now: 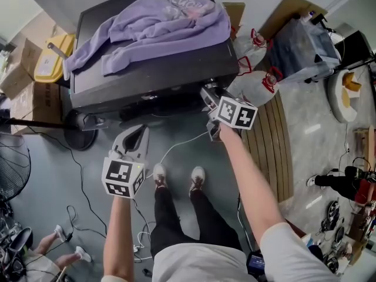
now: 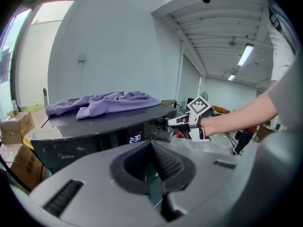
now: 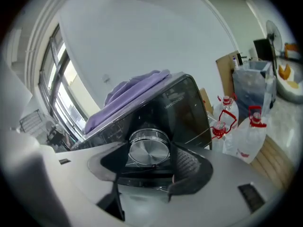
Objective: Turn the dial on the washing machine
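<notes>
A dark washing machine (image 1: 158,69) stands ahead with a purple garment (image 1: 153,28) spread over its top. In the right gripper view its round silver dial (image 3: 149,148) sits on the front panel, framed by my right gripper (image 3: 150,161). The jaws are open, one on each side, with a gap showing beside the right pad (image 3: 188,161). From the head view the right gripper (image 1: 207,94) is at the machine's front right corner. My left gripper (image 1: 143,129) hangs lower, away from the machine, with its jaws together on nothing. Its own view shows the lit display (image 2: 135,138) and the right gripper (image 2: 171,122).
Large water bottles (image 1: 258,87) with red handles stand right of the machine, beside a wooden slatted platform (image 1: 273,145). Cardboard boxes (image 1: 23,75) and a yellow container (image 1: 51,57) are at the left, a fan (image 1: 12,163) lower left. Cables (image 1: 176,148) trail over the floor near the person's feet.
</notes>
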The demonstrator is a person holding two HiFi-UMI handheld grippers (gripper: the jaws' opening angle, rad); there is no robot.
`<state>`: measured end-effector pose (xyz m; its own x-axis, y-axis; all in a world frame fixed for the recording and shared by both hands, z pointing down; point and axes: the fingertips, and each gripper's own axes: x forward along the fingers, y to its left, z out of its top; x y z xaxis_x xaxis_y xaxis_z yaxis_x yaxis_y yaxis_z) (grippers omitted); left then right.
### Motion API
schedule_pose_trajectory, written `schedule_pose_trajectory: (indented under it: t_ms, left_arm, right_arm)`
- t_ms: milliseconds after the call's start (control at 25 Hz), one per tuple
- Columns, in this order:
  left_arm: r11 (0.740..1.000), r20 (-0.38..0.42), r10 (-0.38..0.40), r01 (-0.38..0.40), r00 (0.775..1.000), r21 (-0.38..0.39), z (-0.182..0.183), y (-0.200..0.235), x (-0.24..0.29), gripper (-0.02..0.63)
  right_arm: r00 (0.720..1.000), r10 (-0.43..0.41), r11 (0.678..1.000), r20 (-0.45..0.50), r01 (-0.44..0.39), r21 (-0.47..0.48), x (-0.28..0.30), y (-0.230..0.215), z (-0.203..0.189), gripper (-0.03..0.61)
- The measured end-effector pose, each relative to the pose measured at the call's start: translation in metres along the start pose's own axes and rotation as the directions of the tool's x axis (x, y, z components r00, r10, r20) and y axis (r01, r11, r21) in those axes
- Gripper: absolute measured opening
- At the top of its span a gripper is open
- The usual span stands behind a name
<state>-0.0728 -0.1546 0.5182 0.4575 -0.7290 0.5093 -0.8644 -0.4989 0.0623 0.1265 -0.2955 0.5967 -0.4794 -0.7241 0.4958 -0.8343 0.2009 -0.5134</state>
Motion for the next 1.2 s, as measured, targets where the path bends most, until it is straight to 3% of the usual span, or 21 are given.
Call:
schedule_pose_trajectory:
  t_ms: [160, 320, 560, 880, 1040, 1200]
  left_arm:
    - [1.000, 0.007, 0.006, -0.006, 1.000, 0.002, 0.005, 0.001, -0.003, 0.014]
    - [1.000, 0.017, 0.011, -0.011, 1.000, 0.000, 0.008, 0.000, -0.004, 0.014]
    - [1.000, 0.026, 0.014, -0.013, 1.000, -0.007, 0.008, 0.000, -0.004, 0.014]
    - [0.999, 0.046, 0.016, -0.014, 0.999, -0.049, 0.007, 0.003, -0.007, 0.014]
    - [0.998, 0.047, 0.023, -0.020, 0.999, -0.059, 0.005, 0.006, -0.008, 0.014]
    - [0.998, 0.048, 0.028, -0.025, 0.998, -0.062, 0.003, 0.006, -0.010, 0.014]
  right_arm:
    - [0.996, -0.083, 0.983, -0.024, 0.078, -0.165, 0.001, 0.002, 0.000, 0.290]
    - [0.986, -0.165, 0.917, -0.023, 0.145, -0.371, -0.001, 0.005, -0.002, 0.285]
    - [0.974, -0.224, 0.842, 0.009, 0.198, -0.502, 0.000, 0.007, -0.002, 0.285]
    - [0.947, -0.315, 0.621, 0.071, 0.262, -0.739, 0.000, 0.013, -0.005, 0.285]
    - [0.938, -0.334, 0.530, 0.095, 0.270, -0.804, -0.001, 0.014, -0.005, 0.284]
    - [0.927, -0.352, 0.408, 0.133, 0.280, -0.869, -0.001, 0.015, -0.007, 0.282]
